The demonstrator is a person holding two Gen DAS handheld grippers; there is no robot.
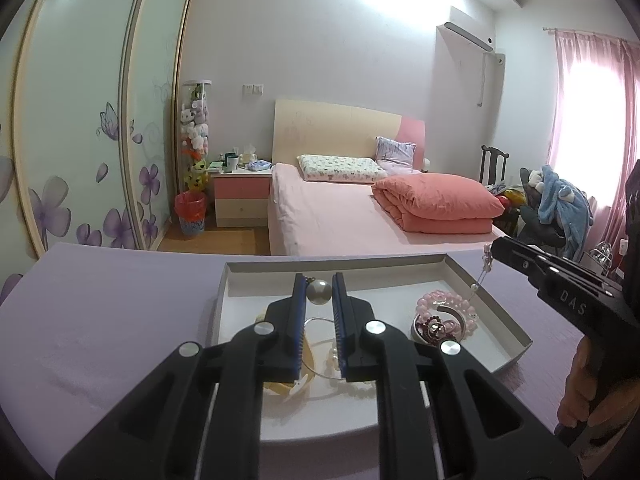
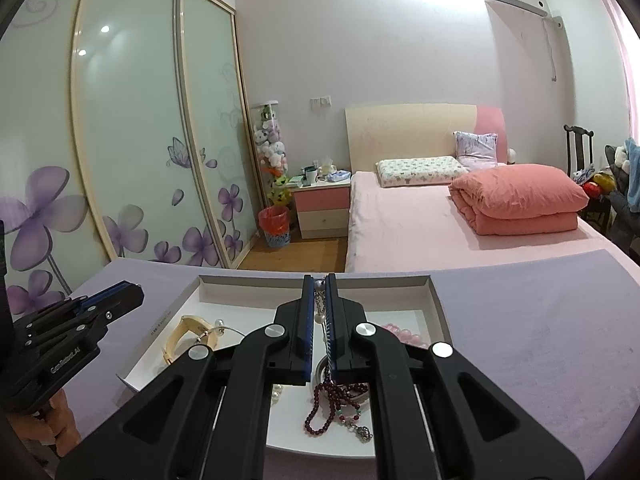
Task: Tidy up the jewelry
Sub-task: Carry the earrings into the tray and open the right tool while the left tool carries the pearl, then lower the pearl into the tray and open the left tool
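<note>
A shallow white tray [image 1: 500, 308] sits on a lilac table and holds jewelry. My left gripper [image 1: 319, 280] is shut on a large pearl pendant [image 1: 319, 291] above the tray's middle. My right gripper [image 2: 319, 280] is shut on a thin pearl drop chain [image 2: 319, 317], which hangs from its tip over the tray's right side [image 1: 482, 274]. In the tray lie a pink bead bracelet [image 1: 444, 304], a dark red bead string [image 2: 334, 402], a cream bangle [image 2: 188, 334] and a thin wire hoop with pearls [image 1: 320, 322].
The lilac table [image 2: 540, 340] stretches around the tray [image 2: 438, 304]. Beyond its far edge stand a pink bed [image 1: 340, 216], a nightstand [image 1: 240, 196], a red bin [image 1: 191, 212] and a sliding wardrobe [image 2: 140, 140]. A chair with clothes [image 1: 556, 200] is at right.
</note>
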